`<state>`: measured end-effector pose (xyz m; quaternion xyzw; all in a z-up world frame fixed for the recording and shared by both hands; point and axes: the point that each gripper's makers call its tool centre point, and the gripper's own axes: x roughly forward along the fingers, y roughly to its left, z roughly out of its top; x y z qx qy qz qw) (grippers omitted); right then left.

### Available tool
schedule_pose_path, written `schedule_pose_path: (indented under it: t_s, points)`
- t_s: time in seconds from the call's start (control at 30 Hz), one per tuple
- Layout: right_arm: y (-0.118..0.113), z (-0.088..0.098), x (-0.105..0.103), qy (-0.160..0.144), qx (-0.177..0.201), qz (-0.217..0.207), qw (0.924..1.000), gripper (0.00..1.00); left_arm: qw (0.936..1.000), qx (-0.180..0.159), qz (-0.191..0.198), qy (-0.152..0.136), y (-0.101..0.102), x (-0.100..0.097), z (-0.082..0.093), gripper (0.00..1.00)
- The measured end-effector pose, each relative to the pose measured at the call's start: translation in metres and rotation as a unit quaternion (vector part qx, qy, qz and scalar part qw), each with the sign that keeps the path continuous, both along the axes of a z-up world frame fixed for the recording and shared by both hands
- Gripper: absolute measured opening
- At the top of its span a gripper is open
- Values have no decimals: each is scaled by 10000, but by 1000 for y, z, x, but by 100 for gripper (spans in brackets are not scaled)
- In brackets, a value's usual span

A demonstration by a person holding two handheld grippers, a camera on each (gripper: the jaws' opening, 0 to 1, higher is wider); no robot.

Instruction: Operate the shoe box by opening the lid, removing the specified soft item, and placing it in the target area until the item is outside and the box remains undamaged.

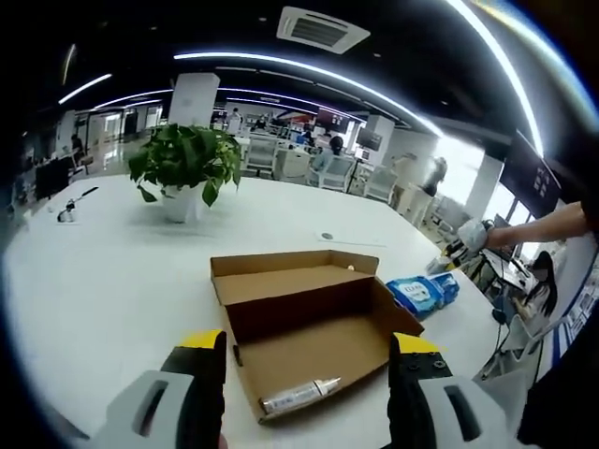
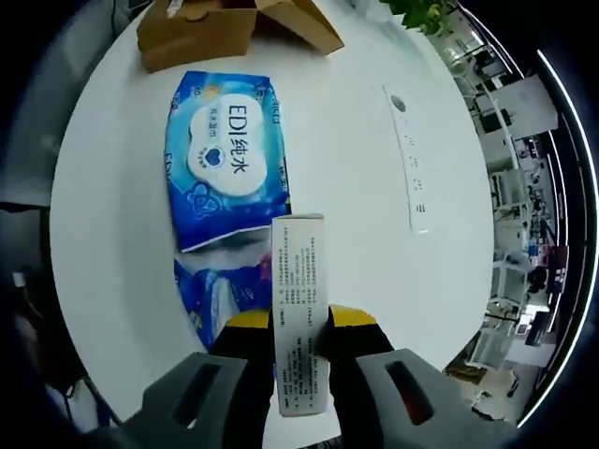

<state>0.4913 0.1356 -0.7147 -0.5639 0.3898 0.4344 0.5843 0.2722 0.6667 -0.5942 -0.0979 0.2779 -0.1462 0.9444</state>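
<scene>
An open brown cardboard shoe box (image 1: 309, 323) lies on the white table (image 1: 103, 281) with its lid folded back; a white tube (image 1: 299, 395) rests in its near corner. My left gripper (image 1: 307, 348) is open, its yellow-tipped jaws standing either side of the box's near end. A blue wet-wipe pack (image 1: 423, 294) lies right of the box. In the right gripper view the blue wet-wipe pack (image 2: 227, 159) lies flat with a second blue pack (image 2: 220, 290) beside it, and the box (image 2: 201, 28) sits at the top. My right gripper (image 2: 299, 323) is shut on a white printed carton (image 2: 298, 299).
A potted green plant (image 1: 187, 164) stands at the table's far side. Small items (image 1: 70, 206) lie at the far left. A person's arm with the other gripper (image 1: 468, 245) reaches in from the right. A thin strip (image 2: 409, 159) runs across the tabletop. Office desks and chairs fill the background.
</scene>
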Motion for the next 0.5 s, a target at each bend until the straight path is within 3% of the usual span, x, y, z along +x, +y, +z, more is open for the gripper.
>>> schedule_pose_path:
  t_s: [0.13,0.5]
  points:
    - [-6,-14,10,119,-102,75,9998,18,10000,57,26,46,2,-2,-1,72]
    - [-8,-33,10,308,-286,219,9989,18,9998,120,54,137,2,-3,-4,72]
